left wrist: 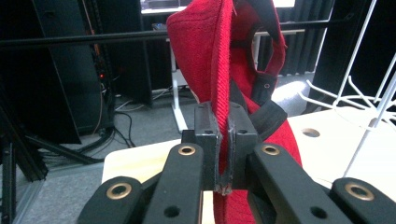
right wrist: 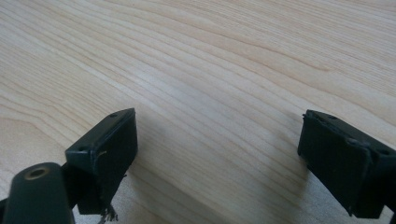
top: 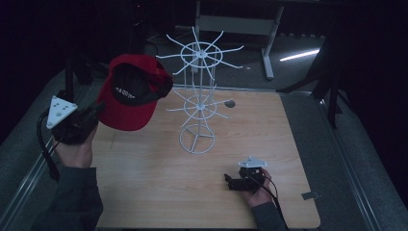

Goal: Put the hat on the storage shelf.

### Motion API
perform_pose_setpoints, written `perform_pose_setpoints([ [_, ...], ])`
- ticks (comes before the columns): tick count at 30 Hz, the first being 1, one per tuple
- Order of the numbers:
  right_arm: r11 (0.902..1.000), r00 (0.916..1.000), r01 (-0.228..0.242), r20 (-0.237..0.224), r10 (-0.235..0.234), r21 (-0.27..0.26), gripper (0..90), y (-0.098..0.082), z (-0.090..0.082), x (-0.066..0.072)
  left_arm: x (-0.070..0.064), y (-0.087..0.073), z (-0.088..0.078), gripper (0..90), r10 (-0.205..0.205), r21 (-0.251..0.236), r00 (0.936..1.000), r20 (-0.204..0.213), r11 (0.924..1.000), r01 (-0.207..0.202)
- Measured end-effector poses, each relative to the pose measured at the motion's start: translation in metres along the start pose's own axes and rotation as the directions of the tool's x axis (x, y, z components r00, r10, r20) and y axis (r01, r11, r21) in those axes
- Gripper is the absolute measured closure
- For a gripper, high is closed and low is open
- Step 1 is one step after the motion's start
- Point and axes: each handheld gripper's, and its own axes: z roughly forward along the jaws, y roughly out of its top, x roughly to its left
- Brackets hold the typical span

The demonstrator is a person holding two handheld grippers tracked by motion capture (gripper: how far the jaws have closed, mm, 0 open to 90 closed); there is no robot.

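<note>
Wooden table [top: 144, 183] under left gripper [top: 91, 114] jaws clenched on red cap [top: 127, 91], right gripper [top: 230, 182] jaws released.

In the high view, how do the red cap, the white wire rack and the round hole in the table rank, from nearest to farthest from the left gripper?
1. Red cap: clamped in the left gripper, left side.
2. White wire rack: table middle, right of the cap.
3. Round hole: just beyond the rack, farther right.
</note>
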Motion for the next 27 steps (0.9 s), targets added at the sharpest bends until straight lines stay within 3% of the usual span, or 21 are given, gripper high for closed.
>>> perform_pose_setpoints([
  [11,1.0000,1.0000,0.000,0.000,0.000,0.000,11.8,0.000,0.000,0.000,-0.002,0.011,0.005,86.4,-0.015,-0.031,0.9999,0.004,0.9994,0.015],
  [27,1.0000,1.0000,0.001,0.000,-0.001,0.000,11.8,0.000,0.000,0.000,-0.005,0.028,0.015,86.4,-0.002,-0.065,0.9998,0.019,0.9979,0.004],
])
